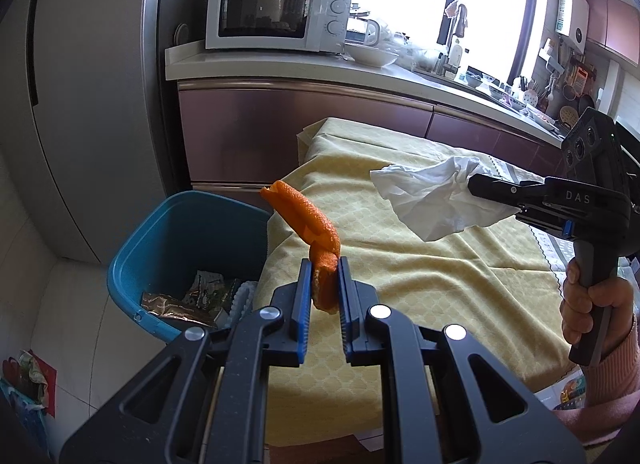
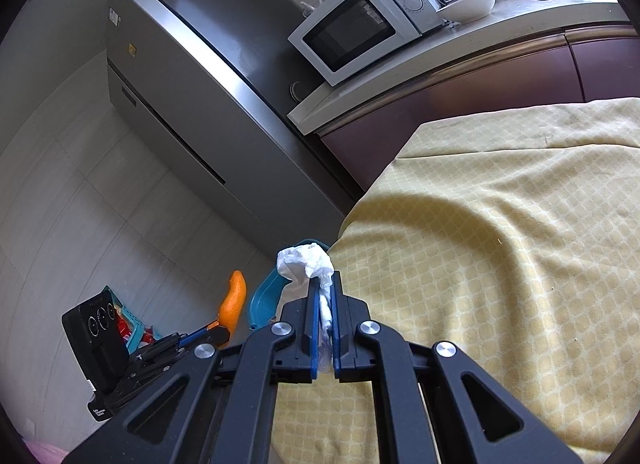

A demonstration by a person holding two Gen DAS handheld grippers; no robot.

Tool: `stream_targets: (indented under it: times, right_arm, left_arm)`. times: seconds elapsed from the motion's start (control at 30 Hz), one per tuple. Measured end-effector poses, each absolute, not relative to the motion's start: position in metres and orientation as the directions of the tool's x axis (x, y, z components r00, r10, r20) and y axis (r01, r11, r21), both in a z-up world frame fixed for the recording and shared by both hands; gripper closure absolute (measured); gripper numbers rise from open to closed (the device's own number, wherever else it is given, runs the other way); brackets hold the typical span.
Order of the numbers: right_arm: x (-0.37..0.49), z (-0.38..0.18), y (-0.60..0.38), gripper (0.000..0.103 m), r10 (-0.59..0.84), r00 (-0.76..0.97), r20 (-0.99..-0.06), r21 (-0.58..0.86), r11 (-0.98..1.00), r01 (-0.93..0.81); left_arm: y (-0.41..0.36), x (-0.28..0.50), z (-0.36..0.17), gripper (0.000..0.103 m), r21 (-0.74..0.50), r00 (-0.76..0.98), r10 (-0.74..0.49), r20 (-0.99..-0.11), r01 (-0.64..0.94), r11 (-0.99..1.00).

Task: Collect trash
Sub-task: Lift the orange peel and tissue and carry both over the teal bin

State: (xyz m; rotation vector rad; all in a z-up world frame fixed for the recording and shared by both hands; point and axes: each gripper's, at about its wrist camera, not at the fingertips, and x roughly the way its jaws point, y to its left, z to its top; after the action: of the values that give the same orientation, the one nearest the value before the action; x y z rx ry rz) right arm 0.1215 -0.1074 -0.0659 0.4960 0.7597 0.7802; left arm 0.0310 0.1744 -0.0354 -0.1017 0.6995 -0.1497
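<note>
My left gripper [image 1: 324, 264] is shut on an orange peel [image 1: 308, 220] and holds it in the air over the table's left edge, just right of a blue trash bin [image 1: 160, 232] on the floor. The bin holds several wrappers [image 1: 192, 300]. My right gripper [image 2: 325, 278] is shut on a crumpled white tissue [image 2: 306, 262] above the yellow tablecloth [image 2: 500, 244]. In the left wrist view the right gripper [image 1: 474, 184] holds the tissue [image 1: 432, 196] over the table. In the right wrist view the peel [image 2: 234, 298] and the bin's rim [image 2: 264, 298] show to the left.
A grey fridge [image 1: 80, 104] stands left of the bin. A white microwave [image 1: 276, 12] and a bowl [image 1: 370, 54] sit on the counter behind the table. A small teal basket [image 2: 134, 324] with red items lies on the floor.
</note>
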Motion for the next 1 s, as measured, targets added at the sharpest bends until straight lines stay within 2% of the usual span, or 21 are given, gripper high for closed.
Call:
stream_targets:
  times: [1.0]
  right_arm:
    - [0.145,-0.054,-0.047,0.099,0.802,0.392,-0.452,0.621,0.598,-0.507]
  left_arm:
    - [0.216,0.04,-0.037,0.09,-0.133,0.767,-0.084,-0.636,-0.002,0.991]
